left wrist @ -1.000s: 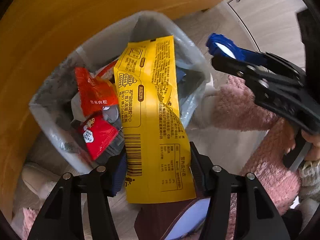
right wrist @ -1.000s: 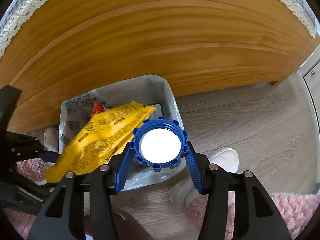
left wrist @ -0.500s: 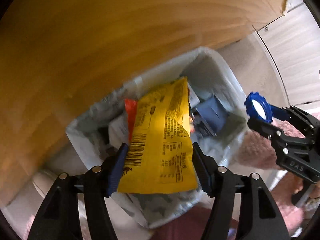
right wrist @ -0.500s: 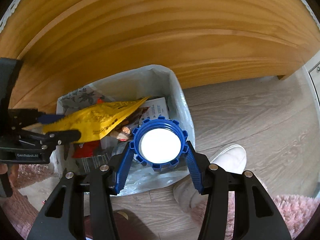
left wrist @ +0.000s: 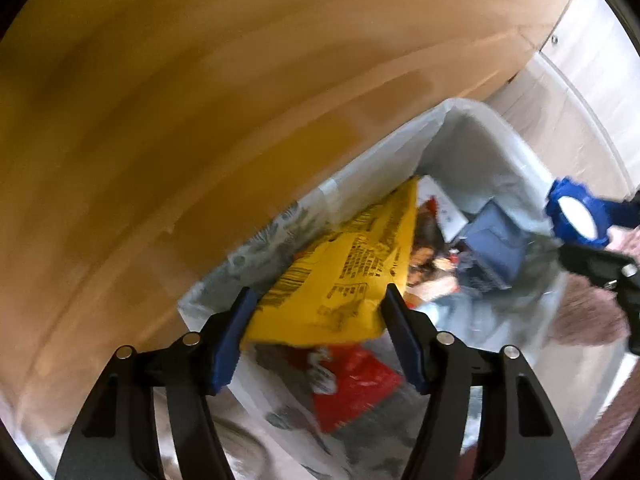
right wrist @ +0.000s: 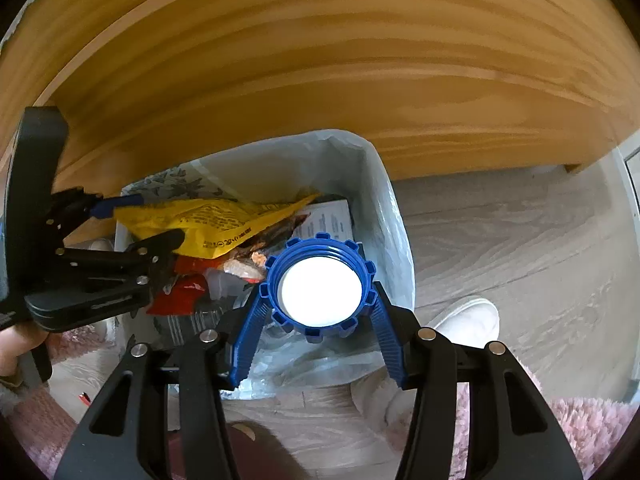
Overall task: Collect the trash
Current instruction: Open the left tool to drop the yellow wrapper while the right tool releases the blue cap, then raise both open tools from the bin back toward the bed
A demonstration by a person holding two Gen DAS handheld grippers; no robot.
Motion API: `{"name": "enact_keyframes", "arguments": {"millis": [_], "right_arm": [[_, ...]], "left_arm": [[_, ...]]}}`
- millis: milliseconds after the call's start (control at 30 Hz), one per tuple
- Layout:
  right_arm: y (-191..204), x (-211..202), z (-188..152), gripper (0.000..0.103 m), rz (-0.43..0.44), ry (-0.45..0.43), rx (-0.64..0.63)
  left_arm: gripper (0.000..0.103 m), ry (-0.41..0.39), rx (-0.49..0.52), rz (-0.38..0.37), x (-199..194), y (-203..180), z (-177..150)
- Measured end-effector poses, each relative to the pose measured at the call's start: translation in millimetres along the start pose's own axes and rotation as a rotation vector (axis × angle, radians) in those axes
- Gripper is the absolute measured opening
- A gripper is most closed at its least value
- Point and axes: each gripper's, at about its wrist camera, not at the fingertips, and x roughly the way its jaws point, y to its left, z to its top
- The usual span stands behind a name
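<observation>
My left gripper (left wrist: 318, 300) is shut on a yellow snack wrapper (left wrist: 348, 276) and holds it over the open trash bin (left wrist: 484, 128) lined with a clear bag. In the right wrist view the wrapper (right wrist: 216, 220) lies flat above the bin's contents, with the left gripper (right wrist: 138, 224) at the bin's left side. My right gripper (right wrist: 318, 300) is shut on a blue ridged cap with a white centre (right wrist: 320, 286), held just above the bin's near rim (right wrist: 384, 200). The cap also shows at the right of the left wrist view (left wrist: 576, 220).
The bin holds red wrappers (left wrist: 356, 384), a blue box (left wrist: 494, 248) and a white printed card (right wrist: 334, 220). A wooden furniture panel (right wrist: 320, 80) rises right behind the bin. Grey wood floor (right wrist: 520, 240), a white slipper (right wrist: 466, 318) and a pink rug (right wrist: 588, 428) lie to the right.
My left gripper has carried the yellow wrapper lower and flatter over the bin, with the view blurred by motion. My right gripper has moved closer to the bin with the cap.
</observation>
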Motion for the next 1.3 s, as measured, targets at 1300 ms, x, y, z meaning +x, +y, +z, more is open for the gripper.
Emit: {"name": "enact_keyframes", "arguments": {"millis": [1300], "right_arm": [[36, 45, -17, 0.091, -0.018, 0.245, -0.131]], "left_arm": [[0.095, 0.085, -0.056, -0.020, -44, 15, -29]]}}
